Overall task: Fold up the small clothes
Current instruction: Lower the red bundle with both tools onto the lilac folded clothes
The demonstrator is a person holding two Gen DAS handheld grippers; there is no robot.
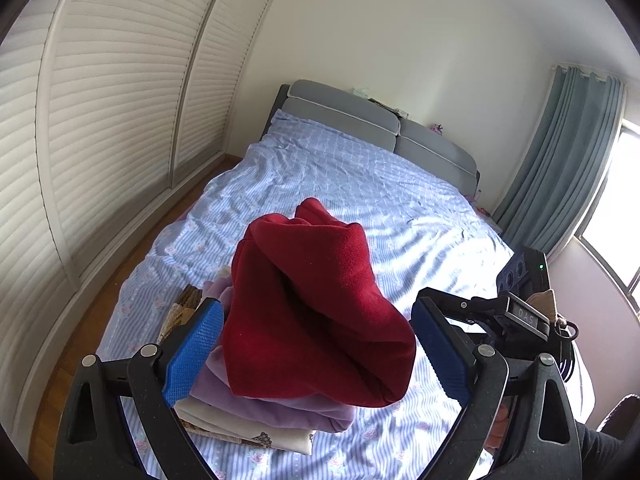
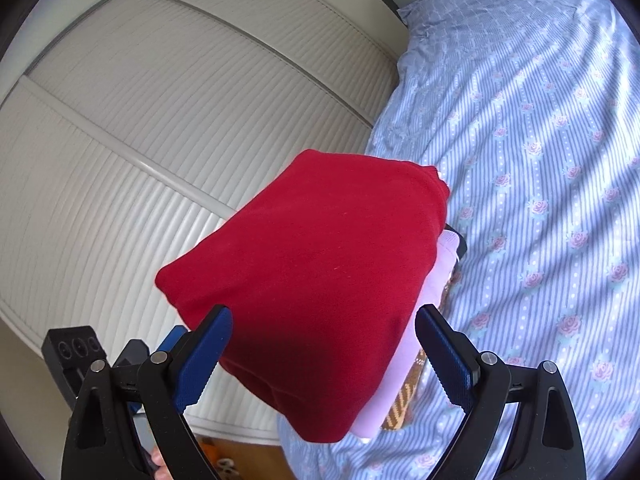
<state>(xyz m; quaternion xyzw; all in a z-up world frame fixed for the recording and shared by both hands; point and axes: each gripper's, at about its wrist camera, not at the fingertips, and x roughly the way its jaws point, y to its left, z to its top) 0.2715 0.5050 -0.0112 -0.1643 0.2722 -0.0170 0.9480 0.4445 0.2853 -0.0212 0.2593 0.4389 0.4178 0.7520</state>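
A folded red garment [image 1: 312,304] lies on top of a stack of folded clothes on the bed, over a lilac piece [image 1: 280,408] and a cream piece [image 1: 240,424]. It also shows in the right wrist view [image 2: 316,280], with the lilac piece [image 2: 404,360] under it. My left gripper [image 1: 320,348] is open, its blue pads on either side of the stack. My right gripper [image 2: 324,356] is open, its pads straddling the red garment. The right gripper shows at the right in the left wrist view [image 1: 520,316].
The bed has a blue striped floral sheet [image 1: 360,184] and a grey headboard [image 1: 360,116]. White louvred wardrobe doors [image 1: 100,120] run along the left, with a strip of wood floor [image 1: 100,312] between. A curtain [image 1: 560,152] and window are at the right.
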